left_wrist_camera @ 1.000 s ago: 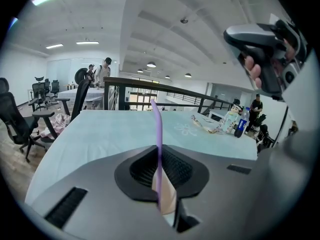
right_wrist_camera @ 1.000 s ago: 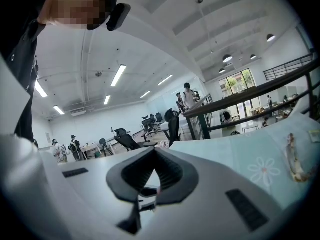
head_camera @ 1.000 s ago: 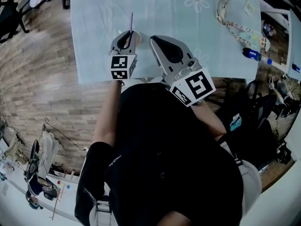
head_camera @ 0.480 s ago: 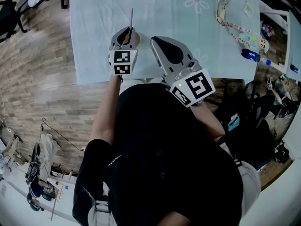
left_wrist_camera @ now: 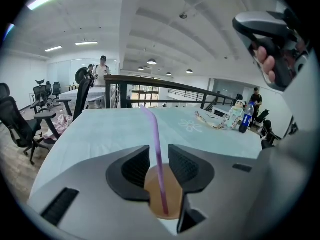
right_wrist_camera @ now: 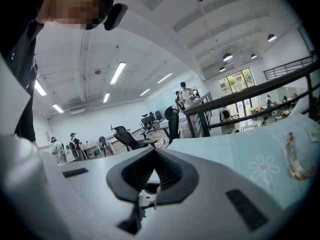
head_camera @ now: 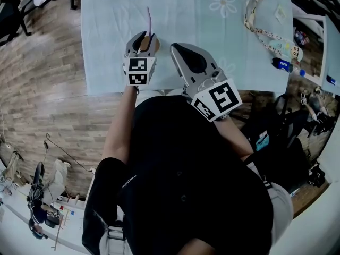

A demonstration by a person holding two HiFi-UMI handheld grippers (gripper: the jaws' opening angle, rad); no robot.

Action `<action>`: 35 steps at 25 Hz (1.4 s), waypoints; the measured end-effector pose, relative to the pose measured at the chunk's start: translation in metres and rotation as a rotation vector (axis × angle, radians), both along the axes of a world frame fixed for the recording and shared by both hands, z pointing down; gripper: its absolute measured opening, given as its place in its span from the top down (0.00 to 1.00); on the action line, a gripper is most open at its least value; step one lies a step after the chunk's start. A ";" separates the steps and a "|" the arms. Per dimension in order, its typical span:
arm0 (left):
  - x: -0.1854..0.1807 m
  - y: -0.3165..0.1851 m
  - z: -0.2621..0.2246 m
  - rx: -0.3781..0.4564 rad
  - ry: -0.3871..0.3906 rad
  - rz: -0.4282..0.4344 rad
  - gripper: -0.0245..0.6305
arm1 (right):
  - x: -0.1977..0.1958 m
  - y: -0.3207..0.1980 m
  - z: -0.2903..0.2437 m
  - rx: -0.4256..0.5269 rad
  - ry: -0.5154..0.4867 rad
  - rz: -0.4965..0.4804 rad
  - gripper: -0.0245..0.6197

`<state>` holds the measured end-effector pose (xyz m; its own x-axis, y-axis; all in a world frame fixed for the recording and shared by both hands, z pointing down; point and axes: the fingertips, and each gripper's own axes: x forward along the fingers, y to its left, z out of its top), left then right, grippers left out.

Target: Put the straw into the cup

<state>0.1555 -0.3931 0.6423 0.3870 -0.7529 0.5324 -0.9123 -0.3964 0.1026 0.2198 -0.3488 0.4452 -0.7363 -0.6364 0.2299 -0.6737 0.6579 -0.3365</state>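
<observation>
Step in hand: letting go of the straw (left_wrist_camera: pixel 154 129), judged to be the tail end of the insertion.
Left gripper (left_wrist_camera: pixel 159 145): jaws just been opening, now spread wide. Straw upright in the gap between them, clear of both ribbed pads, so not gripped.
Straw: purple, bent near the top, leaning slightly. Lower end down inside the cup, upper part rising past the jaws.
Cup (left_wrist_camera: pixel 175 194): tan, round mouth showing just below and between the left jaws. Standing on the table near its front edge, partly hidden under the gripper in the head view.
Table (head_camera: pixel 175 15): covered with a pale blue cloth bearing a flower print.
Right gripper (right_wrist_camera: pixel 154 153): jaws closed tip to tip, nothing held. Placed just beside the left one over the near edge of the table, apart from cup and straw; resting or hovering, impossible to tell.
Progress: probably all but done, with the straw in the cup and the grip released.
Next move calls for: drawing the left gripper back and clear without brushing the straw's upper part or nudging the cup. Best done as a straight retreat along the line of the jaws, given the straw between the pads.
Risk: light cup and leaning straw, likely to tip or be dragged out by a sideways knock.
</observation>
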 end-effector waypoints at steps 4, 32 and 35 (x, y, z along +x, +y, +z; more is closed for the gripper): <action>-0.007 0.006 -0.006 0.014 0.023 -0.006 0.73 | -0.005 0.002 -0.001 0.008 0.005 -0.001 0.95; -0.101 0.145 -0.229 0.396 0.288 0.063 0.94 | -0.097 0.119 -0.061 0.140 0.021 0.092 0.95; -0.113 0.161 -0.241 0.405 0.303 0.065 0.94 | -0.101 0.131 -0.070 0.160 0.022 0.109 0.95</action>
<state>0.0424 -0.2317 0.4010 0.5319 -0.8447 0.0600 -0.8375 -0.5142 0.1849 0.1186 -0.2178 0.3756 -0.6571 -0.7416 0.1350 -0.7498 0.6248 -0.2176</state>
